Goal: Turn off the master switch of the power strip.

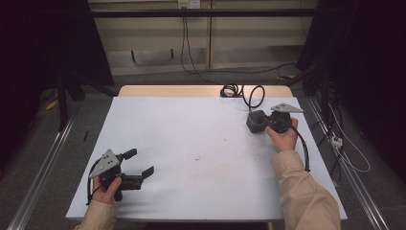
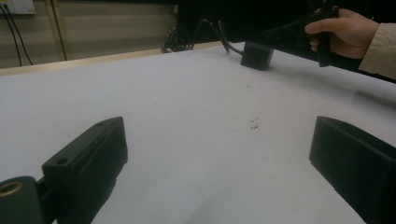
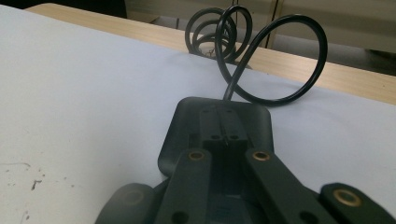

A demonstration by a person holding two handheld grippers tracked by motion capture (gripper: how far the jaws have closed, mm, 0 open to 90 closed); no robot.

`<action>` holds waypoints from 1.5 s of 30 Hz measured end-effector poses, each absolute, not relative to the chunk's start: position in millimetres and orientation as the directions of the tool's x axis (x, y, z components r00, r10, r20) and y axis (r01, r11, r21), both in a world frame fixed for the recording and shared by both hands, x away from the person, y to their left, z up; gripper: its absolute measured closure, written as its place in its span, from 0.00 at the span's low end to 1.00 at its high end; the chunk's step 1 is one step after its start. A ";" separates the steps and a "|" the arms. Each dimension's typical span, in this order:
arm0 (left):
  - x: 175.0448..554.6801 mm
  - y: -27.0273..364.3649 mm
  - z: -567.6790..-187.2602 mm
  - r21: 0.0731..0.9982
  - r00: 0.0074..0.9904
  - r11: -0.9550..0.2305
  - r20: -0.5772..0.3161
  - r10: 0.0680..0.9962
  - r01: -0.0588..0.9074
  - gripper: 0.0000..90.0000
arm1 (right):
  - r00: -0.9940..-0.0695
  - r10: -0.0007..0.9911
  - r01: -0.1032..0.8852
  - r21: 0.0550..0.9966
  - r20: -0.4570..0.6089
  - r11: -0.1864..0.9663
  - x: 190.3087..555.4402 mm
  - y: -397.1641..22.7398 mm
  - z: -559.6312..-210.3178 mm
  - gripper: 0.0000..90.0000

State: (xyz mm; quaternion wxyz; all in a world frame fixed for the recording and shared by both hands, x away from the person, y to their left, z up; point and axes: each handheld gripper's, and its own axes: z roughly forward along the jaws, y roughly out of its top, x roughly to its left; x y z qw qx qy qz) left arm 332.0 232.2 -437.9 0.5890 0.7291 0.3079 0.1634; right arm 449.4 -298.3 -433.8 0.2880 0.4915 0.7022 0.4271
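We hold the left gripper [image 1: 139, 165] low on the white table [image 1: 191, 143], at about seven o'clock. Its two black jaws stand wide apart, and nothing is between them. Small dark specks [image 2: 254, 124] mark the table just past the jaws.

Farther off, at about two o'clock, we hold the right gripper [image 1: 262, 120]. Its jaws are pressed close together, side by side. They lie over a dark grey box [image 3: 215, 122], but we cannot tell if they pinch it. A black cable [image 3: 275, 56] loops up from the far end of the box, toward twelve o'clock, by the wooden table edge [image 1: 191, 90].
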 end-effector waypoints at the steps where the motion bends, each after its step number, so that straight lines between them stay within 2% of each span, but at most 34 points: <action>1: 332.2 232.6 -437.9 0.959 0.758 -0.120 -0.121 0.641 0.255 0.05 | -0.349 0.937 0.446 0.883 0.020 0.147 449.2 -298.4 -433.9 1.00; 11: 333.2 231.1 -438.5 0.958 0.762 -0.129 -0.117 0.637 0.255 0.05 | -0.340 0.940 0.452 0.881 0.024 0.141 449.7 -297.2 -432.7 1.00; 14: 333.2 231.1 -438.7 0.958 0.763 -0.132 -0.116 0.636 0.255 0.05 | -0.331 0.942 0.453 0.886 0.062 0.101 449.2 -298.3 -430.8 1.00; 20: 333.2 231.0 -437.9 0.959 0.762 -0.129 -0.116 0.637 0.254 0.05 | -0.329 0.943 0.452 0.885 0.044 0.116 447.0 -294.6 -429.4 0.99; 29: 333.0 232.9 -437.5 0.959 0.756 -0.122 -0.118 0.643 0.254 0.05 | -0.309 0.948 0.437 0.897 0.073 0.073 444.2 -295.5 -422.4 0.73; 34: 332.3 232.9 -437.4 0.959 0.759 -0.125 -0.118 0.641 0.254 0.05 | -0.302 0.950 0.445 0.893 0.075 0.071 441.2 -296.4 -420.3 0.54; 45: 331.7 233.6 -436.9 0.961 0.754 -0.115 -0.121 0.645 0.253 0.05 | -0.359 0.925 0.442 0.896 0.126 0.050 423.3 -291.6 -416.3 0.32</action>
